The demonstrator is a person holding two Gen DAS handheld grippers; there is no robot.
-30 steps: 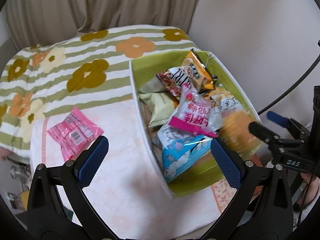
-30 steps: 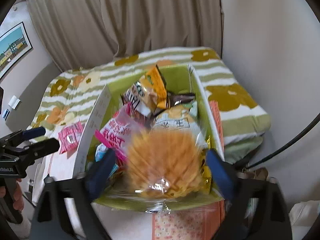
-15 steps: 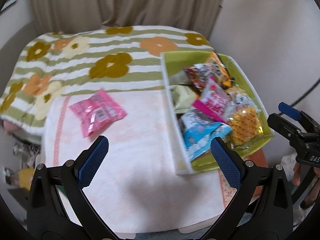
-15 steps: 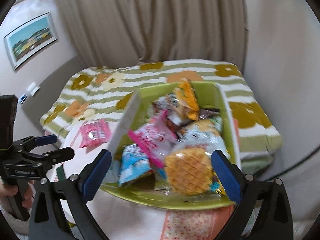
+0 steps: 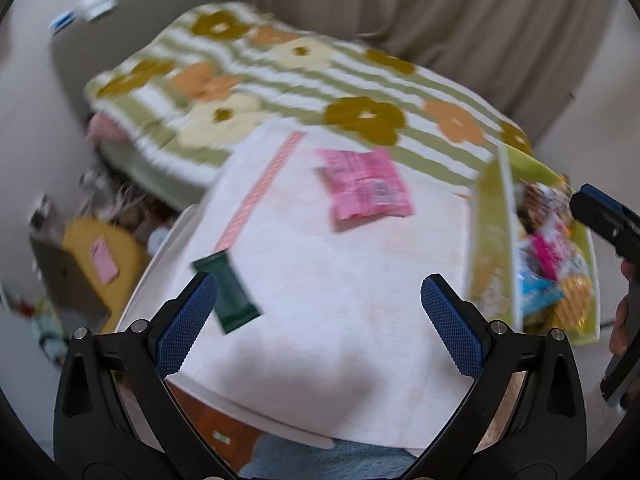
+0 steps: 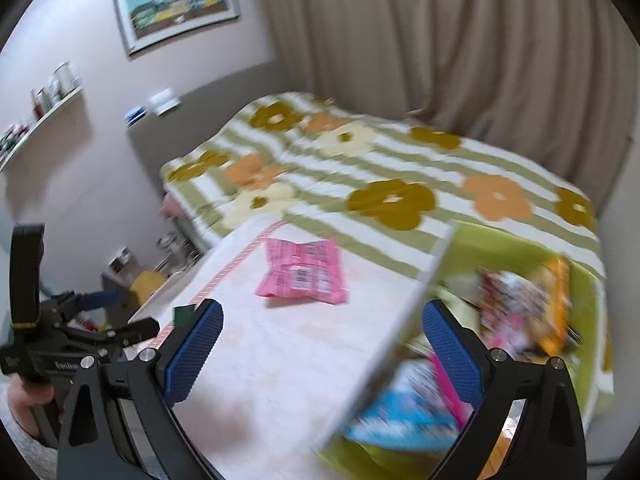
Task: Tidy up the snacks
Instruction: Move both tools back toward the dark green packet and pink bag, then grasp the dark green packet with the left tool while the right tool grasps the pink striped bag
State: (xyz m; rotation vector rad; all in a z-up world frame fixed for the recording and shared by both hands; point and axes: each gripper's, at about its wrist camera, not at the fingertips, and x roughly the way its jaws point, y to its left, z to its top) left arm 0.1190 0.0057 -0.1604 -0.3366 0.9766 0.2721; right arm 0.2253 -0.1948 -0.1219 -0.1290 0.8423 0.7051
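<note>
A pink snack packet (image 5: 366, 188) lies on the white table cloth (image 5: 320, 300); it also shows in the right wrist view (image 6: 304, 272). A dark green snack bar (image 5: 228, 292) lies near the table's left edge, just beyond my left gripper's left finger. A green box (image 5: 490, 240) full of snack bags stands at the right; it also shows in the right wrist view (image 6: 500, 248). My left gripper (image 5: 320, 328) is open and empty above the table. My right gripper (image 6: 322, 352) is open and empty over the box's near wall.
A bed with a green-striped flower blanket (image 5: 300, 80) lies behind the table. Clutter and a yellow box (image 5: 100, 256) sit on the floor at the left. Curtains (image 6: 460, 40) hang behind the bed. The right gripper shows at the right edge of the left wrist view (image 5: 604, 224).
Both views have swung left, away from the box toward the table. The green bar has come into view. The waffle packet now lies in the box, free of the right gripper.
</note>
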